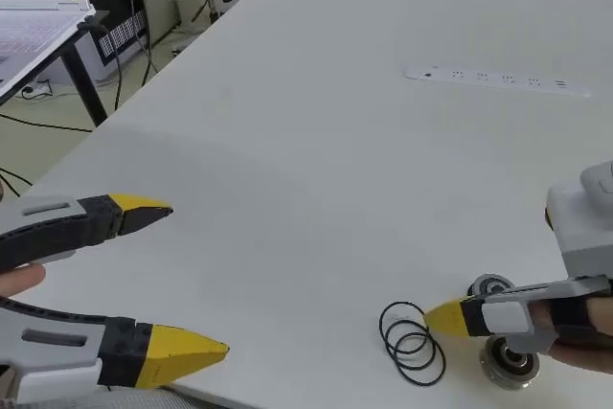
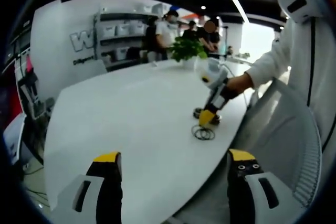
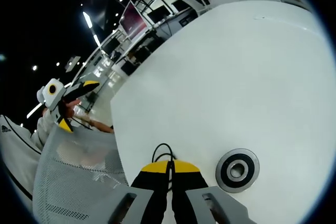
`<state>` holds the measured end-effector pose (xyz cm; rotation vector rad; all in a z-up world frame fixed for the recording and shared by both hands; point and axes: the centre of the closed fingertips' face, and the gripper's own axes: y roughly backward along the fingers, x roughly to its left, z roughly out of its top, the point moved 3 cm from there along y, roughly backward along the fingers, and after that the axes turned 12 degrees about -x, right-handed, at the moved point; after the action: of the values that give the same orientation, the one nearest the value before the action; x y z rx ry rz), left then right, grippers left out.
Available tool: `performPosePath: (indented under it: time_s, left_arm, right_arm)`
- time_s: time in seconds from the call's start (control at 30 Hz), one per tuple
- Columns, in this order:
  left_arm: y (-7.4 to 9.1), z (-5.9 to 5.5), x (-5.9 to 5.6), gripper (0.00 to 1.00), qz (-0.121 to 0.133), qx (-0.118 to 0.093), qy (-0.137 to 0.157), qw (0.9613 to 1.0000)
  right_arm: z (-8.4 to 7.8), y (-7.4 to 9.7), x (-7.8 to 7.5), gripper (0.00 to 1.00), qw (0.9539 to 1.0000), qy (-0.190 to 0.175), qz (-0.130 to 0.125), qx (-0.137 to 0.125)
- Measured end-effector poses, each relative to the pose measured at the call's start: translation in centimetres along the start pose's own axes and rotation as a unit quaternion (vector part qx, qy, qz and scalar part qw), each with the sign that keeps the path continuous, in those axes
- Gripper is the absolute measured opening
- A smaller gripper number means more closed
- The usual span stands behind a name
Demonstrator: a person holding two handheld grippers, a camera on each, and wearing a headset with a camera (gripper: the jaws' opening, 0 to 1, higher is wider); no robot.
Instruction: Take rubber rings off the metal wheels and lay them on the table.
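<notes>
Pinching right gripper (image 1: 430, 317) closed right at the rubber rings (image 1: 414, 344) lying lower right on the table (image 1: 316, 141), beside metal wheels (image 1: 508, 359). Holding left gripper (image 1: 198, 280) gaping wide, lower left. Expecting light, limp, stretchy loops; gripping any single strand.

— What colours are the rings (image 1: 412, 342) showing?
— Black, lying on a plain white table (image 1: 316, 122).
— And the tools?
— The left gripper (image 1: 198, 280) and right gripper (image 1: 428, 315) are wearing yellow tips over black and grey. The wheel (image 3: 237, 170) is gleaming silver, ringed black.
</notes>
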<state>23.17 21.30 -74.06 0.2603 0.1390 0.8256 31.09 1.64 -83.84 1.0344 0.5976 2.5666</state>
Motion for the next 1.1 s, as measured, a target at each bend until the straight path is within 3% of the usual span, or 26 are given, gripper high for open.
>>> performPosePath:
  time_s: [0.53, 1.1]
  left_arm:
    - [0.2, 0.2, -0.8, 0.81, -0.003, 0.007, -0.005, 1.0000]
    - [-1.8, 1.4, -1.3, 0.81, -0.029, 0.010, -0.023, 0.9993]
  right_arm:
    - [-0.4, 0.9, -0.1, 0.05, 0.9997, 0.021, -0.005, 0.011]
    - [2.2, 5.3, -0.8, 0.14, 0.9968, 0.050, -0.010, -0.061]
